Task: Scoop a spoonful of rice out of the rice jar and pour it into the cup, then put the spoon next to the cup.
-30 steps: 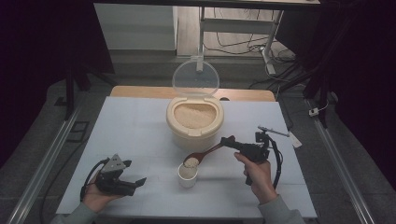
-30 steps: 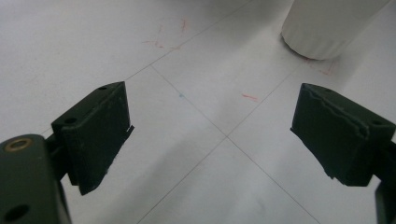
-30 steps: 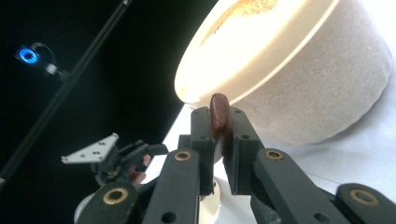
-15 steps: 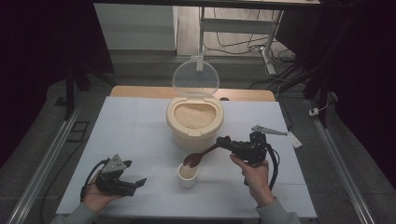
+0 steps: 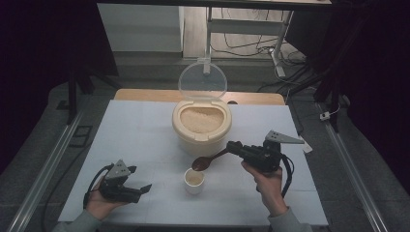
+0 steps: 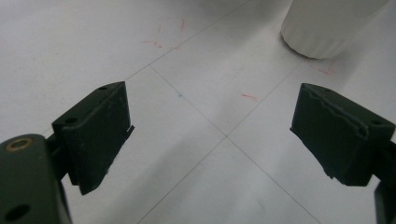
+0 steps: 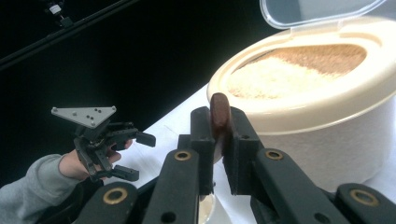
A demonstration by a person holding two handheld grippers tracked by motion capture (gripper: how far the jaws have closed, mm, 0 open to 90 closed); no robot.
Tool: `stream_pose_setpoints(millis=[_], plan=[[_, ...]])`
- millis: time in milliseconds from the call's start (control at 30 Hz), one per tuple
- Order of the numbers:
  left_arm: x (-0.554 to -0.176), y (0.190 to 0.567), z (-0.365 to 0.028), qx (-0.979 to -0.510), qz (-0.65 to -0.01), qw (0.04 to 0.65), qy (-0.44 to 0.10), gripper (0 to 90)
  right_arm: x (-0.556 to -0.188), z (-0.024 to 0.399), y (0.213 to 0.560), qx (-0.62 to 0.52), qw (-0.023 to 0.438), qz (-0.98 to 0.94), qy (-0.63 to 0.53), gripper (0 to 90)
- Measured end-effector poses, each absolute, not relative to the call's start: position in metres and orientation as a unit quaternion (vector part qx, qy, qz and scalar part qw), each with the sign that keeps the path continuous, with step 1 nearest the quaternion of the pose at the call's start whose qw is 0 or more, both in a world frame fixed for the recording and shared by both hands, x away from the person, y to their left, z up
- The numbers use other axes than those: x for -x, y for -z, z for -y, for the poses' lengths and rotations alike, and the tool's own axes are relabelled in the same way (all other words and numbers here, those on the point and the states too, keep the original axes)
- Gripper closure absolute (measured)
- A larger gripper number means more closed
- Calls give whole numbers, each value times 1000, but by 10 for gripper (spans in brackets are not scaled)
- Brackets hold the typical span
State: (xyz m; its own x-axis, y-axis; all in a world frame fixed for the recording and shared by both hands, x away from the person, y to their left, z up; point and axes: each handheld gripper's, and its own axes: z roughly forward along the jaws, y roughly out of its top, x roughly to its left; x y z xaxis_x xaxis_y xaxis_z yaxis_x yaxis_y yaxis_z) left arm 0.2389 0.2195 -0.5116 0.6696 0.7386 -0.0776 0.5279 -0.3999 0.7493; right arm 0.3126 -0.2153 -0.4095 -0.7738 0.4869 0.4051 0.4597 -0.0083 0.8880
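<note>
Near edge of the white table (image 5: 145,130): left gripper (image 5: 126,184) is parked low in the person's left hand, jaws spread wide, nothing between them. In the left gripper view it's bare tabletop between the pads, with the base of a white cylinder ahead and to the right of the jaws.

Right gripper (image 5: 235,147) is clenched on the handle of the dark brown wooden spoon (image 5: 209,160). In the right gripper view the handle end (image 7: 219,112) stands edge-on, pinched between both pads.

Key relation: the spoon's long axis runs from the right claw forward along its jaws, sloping down to the bowl end. That bowl end sits just above and slightly behind the small white cup (image 5: 194,181), which already has pale grain in it. My read is that this is scooping from bin to cup; can't tell whether the spoon bowl is loaded or empty.

Beyond the spoon tip: the round cream plastic rice bin (image 5: 201,126), filled with rice, clear hinged lid (image 5: 202,80) standing open at the back. Bin and cup both lie to the right claw's jaw side. Right hand is clearly the nearer one; left claw is well apart from both.
</note>
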Motion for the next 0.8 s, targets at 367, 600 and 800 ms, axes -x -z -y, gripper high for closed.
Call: stream_pose_setpoints(millis=[367, 600, 800], plan=[[-240, 512, -220, -824, -386, 391, -136, 119, -305, 244, 396, -324, 46, -710, -624, 828], [-239, 511, -220, -824, -385, 392, -137, 118, -305, 249, 390, -314, 36, -746, -586, 828], [-239, 511, -220, -825, -384, 392, -139, 119, -305, 237, 389, -297, 9, -786, -543, 827]])
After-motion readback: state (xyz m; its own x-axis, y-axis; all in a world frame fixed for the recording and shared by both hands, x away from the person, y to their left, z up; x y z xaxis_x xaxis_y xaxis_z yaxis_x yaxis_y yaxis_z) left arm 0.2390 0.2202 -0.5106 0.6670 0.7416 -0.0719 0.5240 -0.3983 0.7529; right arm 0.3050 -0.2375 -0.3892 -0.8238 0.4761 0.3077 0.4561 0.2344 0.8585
